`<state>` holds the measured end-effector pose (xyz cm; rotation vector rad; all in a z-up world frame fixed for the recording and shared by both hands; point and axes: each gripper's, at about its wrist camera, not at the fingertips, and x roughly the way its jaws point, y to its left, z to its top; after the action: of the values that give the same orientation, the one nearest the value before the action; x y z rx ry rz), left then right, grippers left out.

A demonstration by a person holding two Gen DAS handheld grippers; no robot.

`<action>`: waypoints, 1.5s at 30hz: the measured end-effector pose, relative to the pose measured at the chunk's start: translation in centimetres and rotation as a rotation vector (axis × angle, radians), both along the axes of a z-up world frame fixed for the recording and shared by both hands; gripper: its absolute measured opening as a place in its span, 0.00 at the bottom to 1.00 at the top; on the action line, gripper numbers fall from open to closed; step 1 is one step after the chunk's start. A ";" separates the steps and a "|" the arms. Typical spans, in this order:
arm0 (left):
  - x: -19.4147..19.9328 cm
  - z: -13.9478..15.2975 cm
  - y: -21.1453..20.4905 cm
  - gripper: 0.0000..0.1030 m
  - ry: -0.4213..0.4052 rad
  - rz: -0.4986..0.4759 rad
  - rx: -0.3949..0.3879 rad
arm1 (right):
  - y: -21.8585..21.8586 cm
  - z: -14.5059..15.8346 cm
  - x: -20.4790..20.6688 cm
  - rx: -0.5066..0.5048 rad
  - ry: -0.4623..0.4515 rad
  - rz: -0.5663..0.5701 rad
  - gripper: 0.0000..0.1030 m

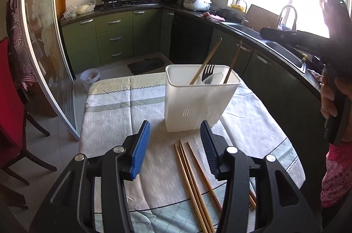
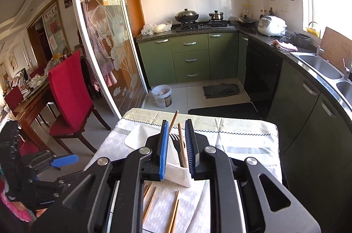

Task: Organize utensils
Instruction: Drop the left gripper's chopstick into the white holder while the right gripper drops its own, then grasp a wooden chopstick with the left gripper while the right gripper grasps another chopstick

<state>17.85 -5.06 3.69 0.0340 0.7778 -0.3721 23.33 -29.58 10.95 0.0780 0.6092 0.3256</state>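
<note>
A white plastic utensil holder (image 1: 198, 98) stands on the cloth-covered table (image 1: 114, 109). It holds two wooden chopsticks (image 1: 206, 61), a black fork (image 1: 208, 71) and a white spoon (image 1: 214, 79). Several loose chopsticks (image 1: 193, 180) lie on the cloth in front of it, between my left gripper's fingers. My left gripper (image 1: 175, 140) is open and empty, low over them. My right gripper (image 2: 177, 140) hovers above the holder (image 2: 136, 136), its jaws narrowly apart around a chopstick (image 2: 182, 145) and the fork (image 2: 175, 138), with gaps on both sides. Loose chopsticks (image 2: 151, 202) show below it.
Green kitchen cabinets (image 1: 114, 39) and a dark counter with a sink (image 1: 283, 50) run behind and to the right. A sliding glass door (image 1: 41, 39) and a red chair (image 1: 11, 114) stand left. A small bin (image 1: 90, 77) sits on the floor beyond the table.
</note>
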 end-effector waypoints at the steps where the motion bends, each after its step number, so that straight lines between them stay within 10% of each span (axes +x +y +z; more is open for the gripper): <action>1: 0.0 -0.6 -0.2 0.44 0.026 -0.004 0.001 | -0.3 0.0 -1.4 0.012 -0.008 0.011 0.22; 9: 1.9 -8.5 -2.1 0.44 0.338 0.038 0.048 | -3.4 -7.1 -10.5 0.073 0.032 0.014 0.29; 16: 3.6 -12.9 -3.4 0.38 0.441 0.068 0.134 | -6.3 -15.0 -13.5 0.192 0.151 -0.073 0.32; 45: 4.7 -14.5 -5.7 0.06 0.413 0.076 0.209 | -6.9 -17.9 -12.4 0.218 0.264 -0.073 0.38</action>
<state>22.51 -10.74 -10.81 0.1255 1.2211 -0.2255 10.93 -36.52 -6.97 0.3565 0.8284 0.3128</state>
